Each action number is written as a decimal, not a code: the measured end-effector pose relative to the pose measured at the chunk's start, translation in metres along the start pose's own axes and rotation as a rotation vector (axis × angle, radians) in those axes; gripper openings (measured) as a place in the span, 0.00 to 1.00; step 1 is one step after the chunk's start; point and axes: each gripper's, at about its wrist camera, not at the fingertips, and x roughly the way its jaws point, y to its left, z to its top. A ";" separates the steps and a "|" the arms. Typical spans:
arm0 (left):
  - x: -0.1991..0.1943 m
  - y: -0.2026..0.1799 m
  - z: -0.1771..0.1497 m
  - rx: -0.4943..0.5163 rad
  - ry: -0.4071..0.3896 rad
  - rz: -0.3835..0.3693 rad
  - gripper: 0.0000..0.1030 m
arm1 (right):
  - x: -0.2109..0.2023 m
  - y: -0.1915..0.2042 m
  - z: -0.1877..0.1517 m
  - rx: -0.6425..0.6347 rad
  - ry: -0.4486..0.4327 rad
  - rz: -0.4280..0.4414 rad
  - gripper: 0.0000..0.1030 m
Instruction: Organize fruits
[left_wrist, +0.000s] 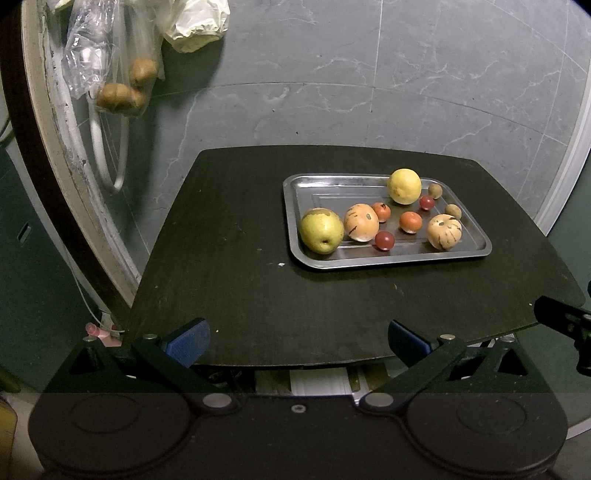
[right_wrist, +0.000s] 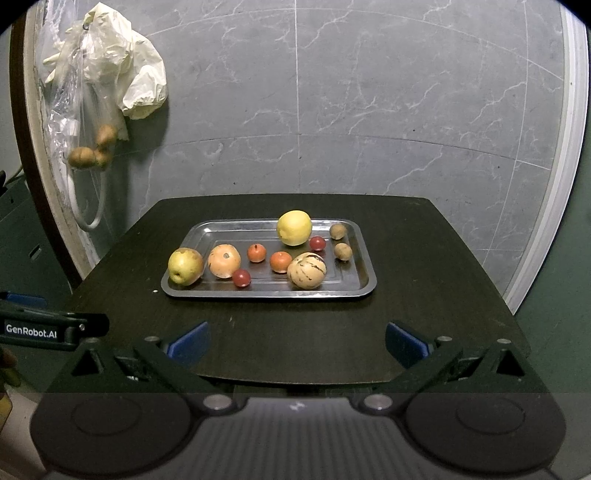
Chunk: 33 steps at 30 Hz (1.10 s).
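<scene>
Fruits (right_wrist: 293, 228) all on tray (right_wrist: 365, 284); stage ambiguous. Your left tongs (left_wrist: 298, 338), right tongs (right_wrist: 297, 338) wide apart, empty, short of table (right_wrist: 424, 332).

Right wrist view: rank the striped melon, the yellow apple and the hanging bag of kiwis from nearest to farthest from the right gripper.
1. Striped melon, at the tray's near edge, closest to the open right gripper.
2. Yellow apple, at the tray's far edge, behind the melon.
3. Hanging bag of kiwis, far left, on the wall beyond the table.
</scene>
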 end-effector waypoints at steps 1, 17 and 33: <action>0.000 0.000 0.000 0.000 0.000 -0.001 0.99 | 0.000 0.000 0.000 0.000 0.000 -0.001 1.00; 0.002 0.002 0.001 0.003 0.001 -0.004 0.99 | 0.002 -0.001 0.001 0.004 0.003 -0.002 1.00; 0.004 0.004 0.003 0.009 0.002 -0.010 0.99 | 0.002 -0.001 0.002 0.005 0.004 -0.004 1.00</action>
